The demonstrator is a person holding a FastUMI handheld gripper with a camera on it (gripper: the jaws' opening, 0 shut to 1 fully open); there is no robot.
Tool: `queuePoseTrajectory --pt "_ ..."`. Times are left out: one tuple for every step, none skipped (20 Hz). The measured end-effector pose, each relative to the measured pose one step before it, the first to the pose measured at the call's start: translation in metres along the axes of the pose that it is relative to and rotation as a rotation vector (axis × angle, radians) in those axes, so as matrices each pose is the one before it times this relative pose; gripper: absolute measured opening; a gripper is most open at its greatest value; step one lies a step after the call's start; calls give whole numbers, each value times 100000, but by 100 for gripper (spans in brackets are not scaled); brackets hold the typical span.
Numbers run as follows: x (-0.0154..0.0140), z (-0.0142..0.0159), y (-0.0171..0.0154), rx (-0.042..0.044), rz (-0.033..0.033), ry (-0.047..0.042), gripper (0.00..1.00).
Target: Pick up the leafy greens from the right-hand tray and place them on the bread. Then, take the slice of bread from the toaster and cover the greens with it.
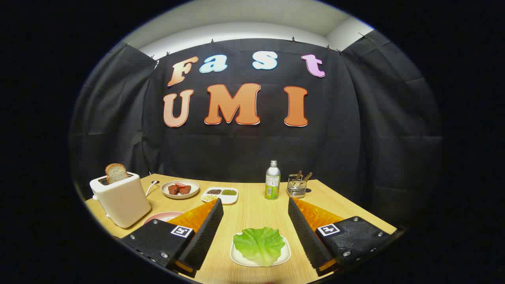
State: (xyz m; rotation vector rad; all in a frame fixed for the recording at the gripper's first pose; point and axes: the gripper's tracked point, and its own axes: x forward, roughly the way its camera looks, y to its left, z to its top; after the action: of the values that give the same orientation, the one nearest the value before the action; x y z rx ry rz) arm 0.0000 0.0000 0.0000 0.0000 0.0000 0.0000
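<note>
A bright green lettuce leaf [260, 244] lies on a small white tray [238, 259] on the wooden table, low between my two fingers. My gripper [255, 203] is open, its ribbed black fingers [205, 232] spread wide to either side of the tray, touching nothing. A cream toaster [120, 199] stands beyond the left finger, with one slice of bread [116, 172] sticking up out of its slot. A pink plate [158, 217] peeks out behind the left finger, between it and the toaster; what lies on it is hidden.
Farther back sit a round plate of red meat pieces [180, 189], a white divided dish of seeds [220, 195], a green-labelled bottle [272, 180] and a wire basket of utensils [297, 186]. A spoon [152, 186] lies behind the toaster.
</note>
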Motion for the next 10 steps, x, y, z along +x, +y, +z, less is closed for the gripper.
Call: queuePoseTrajectory --pt "68 -1 -274 -464 -685 -165 99" --pt "72 35 -236 -866 -620 -419 99" --pt "-11 43 -178 -885 -685 -258 99" --pt "7 -54 -56 -654 -98 79 99" --pt "-31 -48 100 -232 100 139 99" --pt "-17 -60 -56 19 0 92 99" --pt "109 20 7 -138 13 132 99" --pt "121 -169 -46 -412 -63 333 99" --pt "74 -141 -24 -402 -57 373 99" --pt "107 -117 109 -272 373 357 99"
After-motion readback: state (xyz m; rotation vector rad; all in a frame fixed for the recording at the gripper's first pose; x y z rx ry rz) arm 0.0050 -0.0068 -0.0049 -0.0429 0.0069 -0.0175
